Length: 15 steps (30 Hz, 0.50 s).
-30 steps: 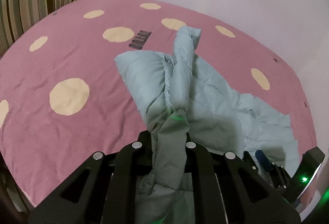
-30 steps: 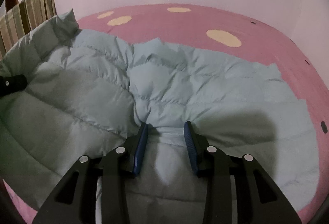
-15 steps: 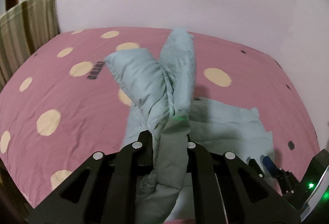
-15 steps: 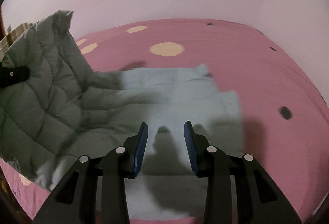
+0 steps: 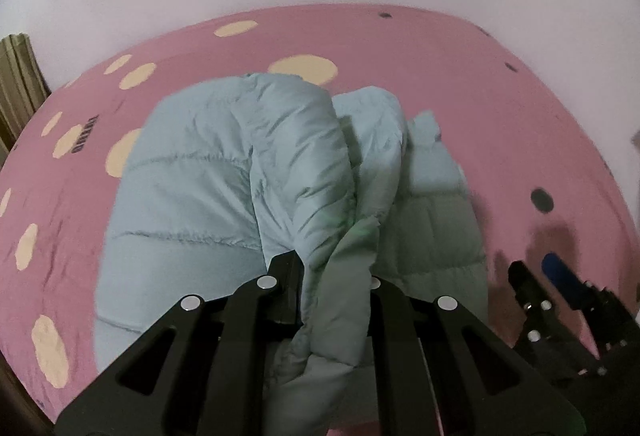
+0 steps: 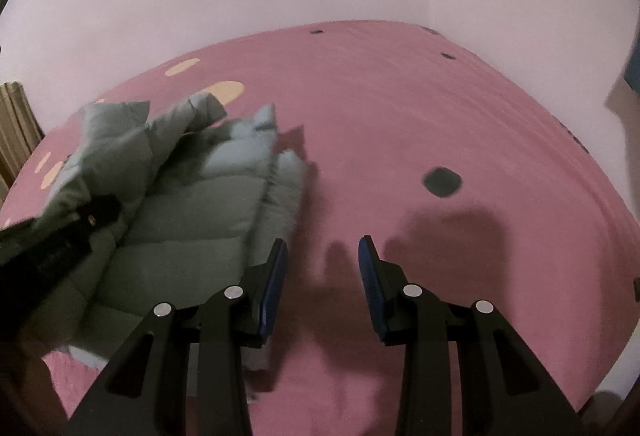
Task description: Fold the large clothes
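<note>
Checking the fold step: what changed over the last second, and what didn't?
The left tool, shut on the pale blue puffer jacket, carried its gripped edge over the rest, so the jacket went from spread flat to bunched double. The right tool swung off the jacket and now hangs open over bare pink bedsheet. Unchanged: left grip, right opening width.

Both pictures are dim and a little pink, and the corners are cut off by the dark round rim of the lens, so the bed (image 6: 400, 108) is bent into a curve. Dark shadows are thrown on the sheet ahead of the right tool (image 6: 322, 276), so the light is thought to come from behind and above, and a faint green glow is seen on the jacket (image 5: 224, 172) by the left tool (image 5: 334, 276). The jacket's edges and the far dots are smeared and soft.
</note>
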### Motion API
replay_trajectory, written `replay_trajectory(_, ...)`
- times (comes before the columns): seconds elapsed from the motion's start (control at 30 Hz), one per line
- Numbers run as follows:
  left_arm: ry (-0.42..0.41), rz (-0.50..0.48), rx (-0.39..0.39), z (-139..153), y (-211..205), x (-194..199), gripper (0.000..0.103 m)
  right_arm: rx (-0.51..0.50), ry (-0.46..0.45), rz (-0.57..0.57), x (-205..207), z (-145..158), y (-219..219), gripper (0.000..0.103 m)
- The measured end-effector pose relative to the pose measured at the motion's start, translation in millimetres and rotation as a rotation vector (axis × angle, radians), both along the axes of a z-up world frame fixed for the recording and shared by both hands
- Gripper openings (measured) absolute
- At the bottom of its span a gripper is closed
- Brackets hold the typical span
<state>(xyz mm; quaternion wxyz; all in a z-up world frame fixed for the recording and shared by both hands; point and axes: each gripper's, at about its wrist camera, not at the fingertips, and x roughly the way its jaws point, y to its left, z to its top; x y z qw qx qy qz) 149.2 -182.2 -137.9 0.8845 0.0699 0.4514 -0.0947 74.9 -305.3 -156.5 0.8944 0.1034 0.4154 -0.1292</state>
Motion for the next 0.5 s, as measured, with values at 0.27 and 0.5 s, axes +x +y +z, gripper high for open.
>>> replay_trajectory(0.27, -0.022, -0.015, 0.015, -6.4, -17.6, -10.2, 0.013, 0.018, 0.028, -0.046, -8.2, -11.8, -22.0, 0.038)
replay_trajectory(0.5, -0.025, -0.091, -0.077, 21.4, -12.7, -37.5, 0.051, 0.012, 0.031, -0.061, -9.9, -8.2, -26.4, 0.038)
